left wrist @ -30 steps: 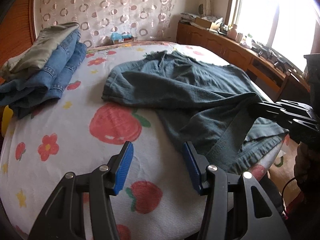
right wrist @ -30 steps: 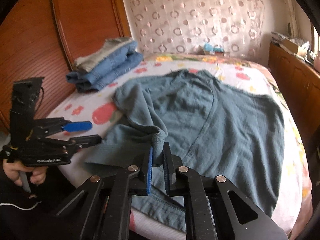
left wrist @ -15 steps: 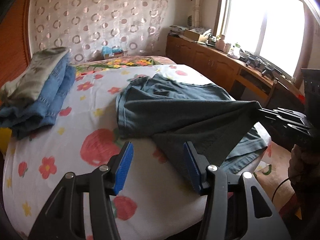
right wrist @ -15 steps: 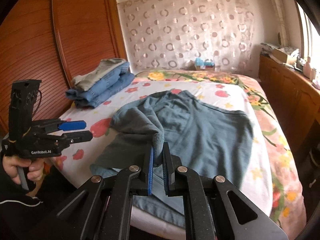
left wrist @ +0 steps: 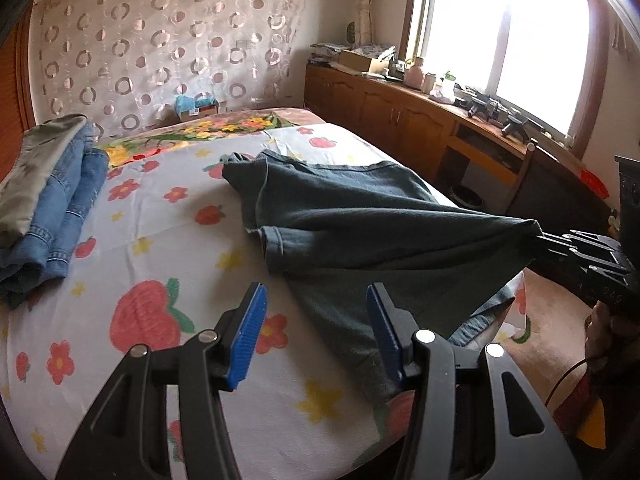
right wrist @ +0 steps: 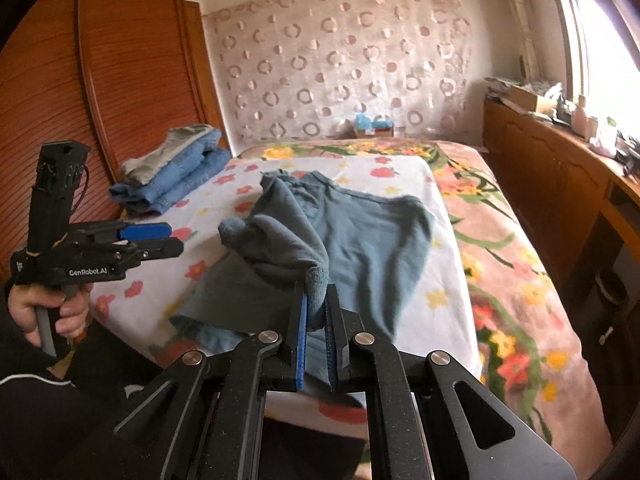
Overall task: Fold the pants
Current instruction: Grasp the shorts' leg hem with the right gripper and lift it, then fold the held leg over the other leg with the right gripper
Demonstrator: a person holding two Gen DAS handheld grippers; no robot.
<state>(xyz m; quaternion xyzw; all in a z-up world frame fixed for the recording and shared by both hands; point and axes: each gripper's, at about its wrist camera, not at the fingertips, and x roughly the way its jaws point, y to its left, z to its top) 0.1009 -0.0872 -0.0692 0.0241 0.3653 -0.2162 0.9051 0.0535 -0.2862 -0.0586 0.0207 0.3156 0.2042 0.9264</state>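
Right tool [right wrist: 316,312] clamps folded corner of teal pants [right wrist: 360,236], lifted taut over bed [right wrist: 404,176]. Left tool [left wrist: 312,328] wide apart, holding nothing, above floral sheet [left wrist: 160,216].

Bare sheet [left wrist: 132,216] between folded jeans stack [left wrist: 60,208] and pants [left wrist: 360,216]: open passage; cabinets [left wrist: 400,116] flank bed's right.

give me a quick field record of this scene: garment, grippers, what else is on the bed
garment: dark teal pants, partly lifted off the bed
right gripper: shut on a bunched edge of the pants
left gripper: open, holding nothing, above the sheet
surface: bed with strawberry-print sheet
other items: folded stack of jeans at the bed's left side
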